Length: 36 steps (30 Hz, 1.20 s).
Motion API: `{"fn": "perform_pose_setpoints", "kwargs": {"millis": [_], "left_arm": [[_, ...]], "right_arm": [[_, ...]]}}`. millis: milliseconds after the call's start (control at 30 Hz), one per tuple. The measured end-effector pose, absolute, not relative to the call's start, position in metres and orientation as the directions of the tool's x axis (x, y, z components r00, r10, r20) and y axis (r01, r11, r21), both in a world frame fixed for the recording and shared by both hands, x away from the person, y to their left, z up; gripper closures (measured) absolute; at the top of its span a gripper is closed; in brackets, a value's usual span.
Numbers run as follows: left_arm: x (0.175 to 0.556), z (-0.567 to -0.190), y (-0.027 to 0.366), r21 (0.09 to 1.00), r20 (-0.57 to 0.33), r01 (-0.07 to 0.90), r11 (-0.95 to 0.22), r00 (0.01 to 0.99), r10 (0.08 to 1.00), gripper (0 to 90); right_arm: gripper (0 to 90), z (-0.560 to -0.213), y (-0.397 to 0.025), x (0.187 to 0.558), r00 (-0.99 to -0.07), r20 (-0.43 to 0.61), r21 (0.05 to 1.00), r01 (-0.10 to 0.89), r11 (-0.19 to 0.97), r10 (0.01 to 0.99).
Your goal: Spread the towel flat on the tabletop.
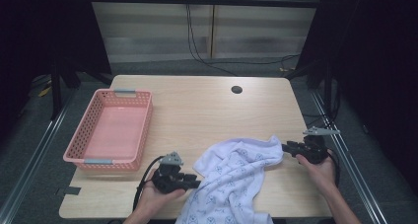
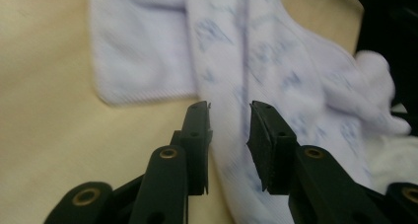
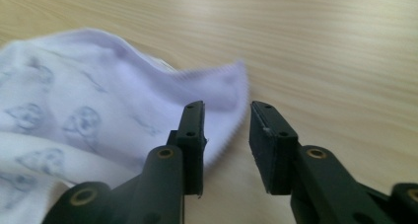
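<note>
Nearest the camera, we are looking at the white printed cloth [image 1: 231, 182], which is lying crumpled at the near edge of the table [image 1: 207, 105], right of its middle, with its lower part spilling over that edge. We are holding the left gripper [image 1: 196, 183] just beside the cloth's left border, its jaws pointing toward the fabric; in the left gripper view the jaws are standing narrowly apart with a fold of cloth [image 2: 236, 76] lying in and beyond the gap, not yet pinched. We are holding the right gripper [image 1: 285, 147] at the cloth's far right corner; in the right gripper view its jaws are likewise standing narrowly apart, with the corner [image 3: 231, 86] lying ahead of the left jaw and bare wood showing through most of the gap. Neither gripper is gripping anything. A pink basket [image 1: 111, 130] is standing empty near the left edge of the table, well apart from the cloth.

We are judging the step in hand to be the approach to two grasp points on the cloth, probably for spreading or folding it. The next move is calling for each gripper to advance until fabric is lying squarely between its jaws, and then to close; the right gripper is needing a slight shift toward the corner, since a thin edge may slip free.
</note>
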<state>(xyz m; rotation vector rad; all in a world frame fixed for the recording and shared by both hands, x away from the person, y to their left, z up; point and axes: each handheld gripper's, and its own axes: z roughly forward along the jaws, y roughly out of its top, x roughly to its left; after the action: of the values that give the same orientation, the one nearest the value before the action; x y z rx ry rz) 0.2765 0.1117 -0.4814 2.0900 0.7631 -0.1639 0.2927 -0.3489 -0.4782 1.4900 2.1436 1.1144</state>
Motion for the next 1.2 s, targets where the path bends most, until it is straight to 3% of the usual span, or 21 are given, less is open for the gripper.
{"fn": "perform_pose_setpoints", "kwargs": {"millis": [133,233,400,533,667,833,900,1067,1200], "left_arm": [[0.297,-0.488,0.110,0.704,-0.392,0.602,-0.377,0.772,0.500,72.6],[0.309,-0.497,0.106,0.701,-0.401,0.619,-0.354,0.752,0.523,67.4],[0.310,-0.504,0.101,0.687,-0.386,0.615,-0.388,0.761,0.522,57.1],[0.309,-0.504,0.092,0.705,-0.347,0.591,-0.392,0.770,0.535,52.2],[0.308,-0.503,0.081,0.713,-0.314,0.566,-0.414,0.786,0.533,47.9],[0.313,-0.504,0.075,0.698,-0.346,0.588,-0.409,0.777,0.526,45.6],[0.311,-0.505,0.071,0.713,-0.297,0.562,-0.419,0.784,0.545,51.9],[0.310,-0.504,0.066,0.710,-0.238,0.531,-0.462,0.799,0.552,85.4],[0.313,-0.504,0.073,0.706,-0.283,0.547,-0.450,0.800,0.529,88.7]], "right_arm": [[70.5,-0.479,-0.340,0.306,-0.436,0.185,0.746,0.646,0.163,0.881],[59.5,-0.489,-0.337,0.320,-0.452,0.196,0.726,0.664,0.181,0.870],[48.6,-0.501,-0.329,0.325,-0.473,0.170,0.705,0.671,0.228,0.865],[47.0,-0.505,-0.321,0.323,-0.491,0.126,0.711,0.651,0.267,0.862],[55.4,-0.505,-0.317,0.318,-0.510,0.081,0.713,0.630,0.308,0.857],[78.3,-0.504,-0.317,0.315,-0.510,0.113,0.708,0.644,0.291,0.853],[81.5,-0.504,-0.317,0.315,-0.513,0.156,0.704,0.657,0.270,0.844],[83.7,-0.504,-0.317,0.316,-0.516,0.217,0.693,0.680,0.241,0.829],[84.3,-0.496,-0.319,0.311,-0.524,0.245,0.715,0.666,0.212,0.816]]}}
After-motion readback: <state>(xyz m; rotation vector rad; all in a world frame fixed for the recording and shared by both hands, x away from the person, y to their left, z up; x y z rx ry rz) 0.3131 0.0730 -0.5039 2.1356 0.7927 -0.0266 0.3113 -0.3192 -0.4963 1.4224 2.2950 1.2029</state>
